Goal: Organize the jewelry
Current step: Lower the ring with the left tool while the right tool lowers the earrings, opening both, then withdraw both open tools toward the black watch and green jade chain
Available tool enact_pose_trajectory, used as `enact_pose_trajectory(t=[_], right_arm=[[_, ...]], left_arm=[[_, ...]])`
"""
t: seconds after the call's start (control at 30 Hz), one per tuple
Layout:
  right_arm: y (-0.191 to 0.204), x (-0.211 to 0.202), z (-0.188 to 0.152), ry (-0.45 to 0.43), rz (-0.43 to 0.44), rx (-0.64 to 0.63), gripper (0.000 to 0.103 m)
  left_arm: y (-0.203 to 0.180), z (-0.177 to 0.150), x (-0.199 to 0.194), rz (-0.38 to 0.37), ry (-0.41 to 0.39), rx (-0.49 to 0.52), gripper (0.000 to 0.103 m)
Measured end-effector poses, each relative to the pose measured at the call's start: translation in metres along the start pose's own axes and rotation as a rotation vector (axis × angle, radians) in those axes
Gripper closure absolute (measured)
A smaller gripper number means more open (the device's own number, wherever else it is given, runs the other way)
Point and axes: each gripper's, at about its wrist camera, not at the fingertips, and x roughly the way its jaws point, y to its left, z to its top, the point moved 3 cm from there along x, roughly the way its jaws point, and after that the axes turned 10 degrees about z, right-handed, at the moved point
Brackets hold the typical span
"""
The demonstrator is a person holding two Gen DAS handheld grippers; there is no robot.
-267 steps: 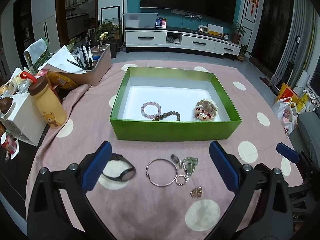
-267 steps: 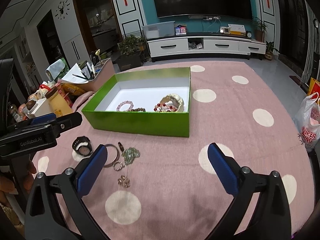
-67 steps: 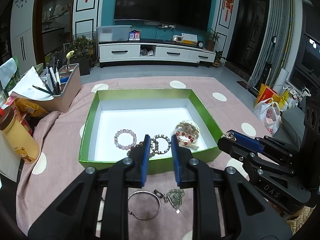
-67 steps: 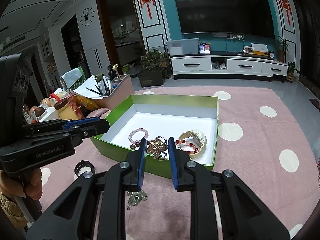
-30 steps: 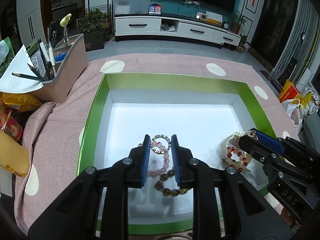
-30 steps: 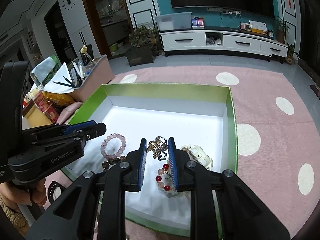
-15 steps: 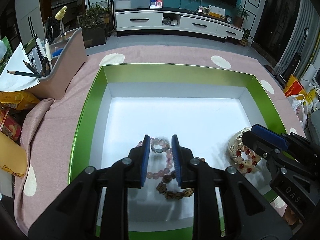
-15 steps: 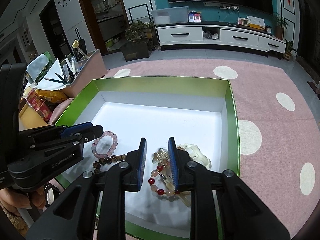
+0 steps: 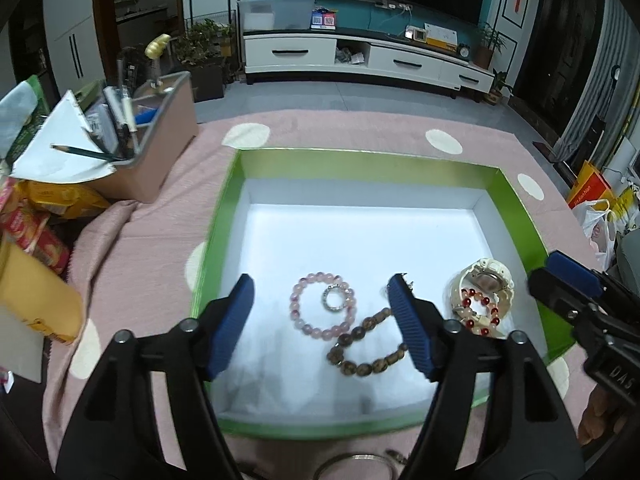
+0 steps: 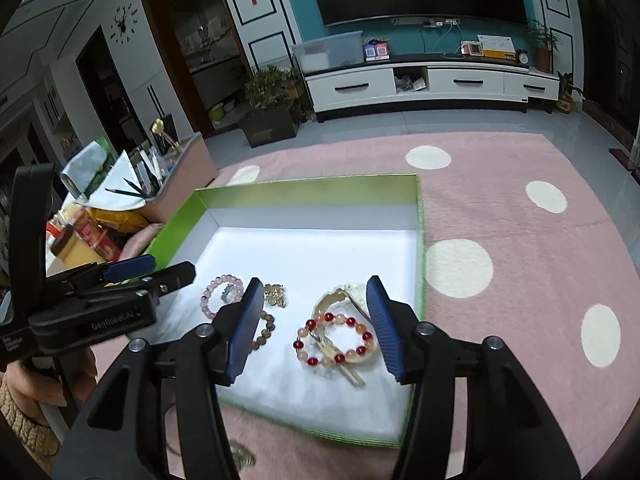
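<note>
- Spread wide on both tools and holding nothing: left gripper (image 9: 322,320) open above the near-left part of the green box (image 9: 360,426), right gripper (image 10: 316,322) open above the near-right part.
- Hung low over the white box floor with jaws apart, probably so that small pieces land flat inside the walls rather than bounce out.
- Lying directly between the left jaws, at 12 o'clock from the tips: small silver ring (image 9: 335,299), resting inside the loop of the pink bead bracelet (image 9: 323,306).
- Just past the right tool's left jaw, at about 11 o'clock: small gold ornament (image 10: 274,295), lying beside the pink bracelet and apart from the jaw pad.
- Curved along the floor at 5 o'clock from the pink bracelet and touching it: brown bead bracelet (image 9: 362,344), dark mottled oval beads.
- Framed by the right jaws: red-and-peach bead bracelet (image 10: 335,338), resting on a cream watch (image 10: 352,294) with a pale band and rounded case, near the right wall.
- Looks glossy and translucent on the pink beads, sparkly and thin on the ring; gold ornament too small for detail.
- Still outside the box on the pink dotted cloth (image 10: 520,280) at 6 o'clock: silver bangle (image 9: 354,468), only partly in view, so sorting judged unfinished.
- Likely best to lift both tools straight up before travel, to avoid snagging beads.
</note>
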Motion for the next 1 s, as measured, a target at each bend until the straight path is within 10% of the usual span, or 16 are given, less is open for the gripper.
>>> enact_pose_trajectory(t=[0.57, 1.0], right_arm=[[0.012, -0.085, -0.042, -0.051, 0.011, -0.036, 0.04], [0.026, -0.086, -0.105, 0.081, 0.021, -0.063, 0.04]], left_arm=[[0.067, -0.044, -0.092, 0.01, -0.077, -0.126, 0.027], [0.084, -0.133, -0.099, 0.022, 0.008, -0.139, 0.027]])
